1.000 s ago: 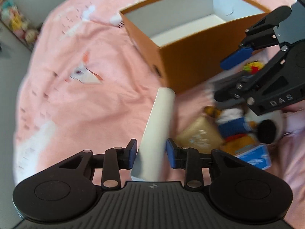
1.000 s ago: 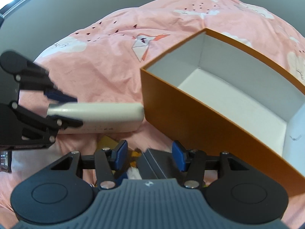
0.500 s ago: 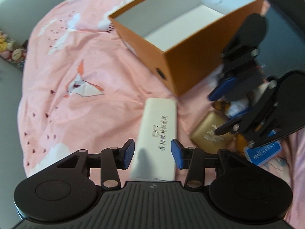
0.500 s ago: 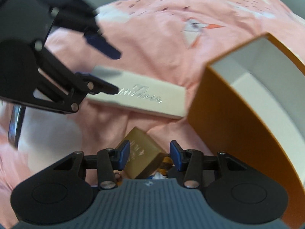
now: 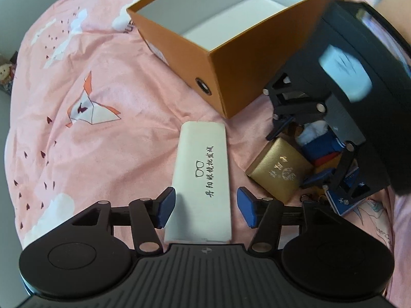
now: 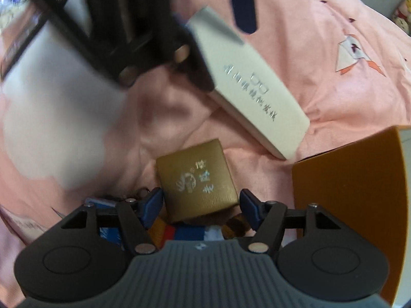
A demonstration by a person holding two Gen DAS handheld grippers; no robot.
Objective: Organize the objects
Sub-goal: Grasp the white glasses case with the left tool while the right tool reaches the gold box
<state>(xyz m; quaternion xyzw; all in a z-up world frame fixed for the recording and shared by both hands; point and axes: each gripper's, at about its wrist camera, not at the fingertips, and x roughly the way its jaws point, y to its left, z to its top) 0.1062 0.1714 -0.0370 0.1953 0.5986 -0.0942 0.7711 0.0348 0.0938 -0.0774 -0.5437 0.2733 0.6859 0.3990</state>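
Nothing is yet stowed in the orange box [image 5: 257,59]. The white case [image 5: 203,179] is released on the bedspread between the just-opened left gripper [image 5: 205,205] jaws; the gold box [image 6: 196,182] is straddled, ungripped, by the just-widened right gripper [image 6: 201,205].

We see a pink bedspread [image 5: 123,82] over the bed, lightly creased. It carries a printed origami bird [image 5: 88,107] in white and orange, white clouds [image 5: 55,210] and scattered small dark marks [image 5: 43,154]. At the far left edge of the left wrist view, a small doll [image 5: 4,73] stands off the bed, partly cropped.
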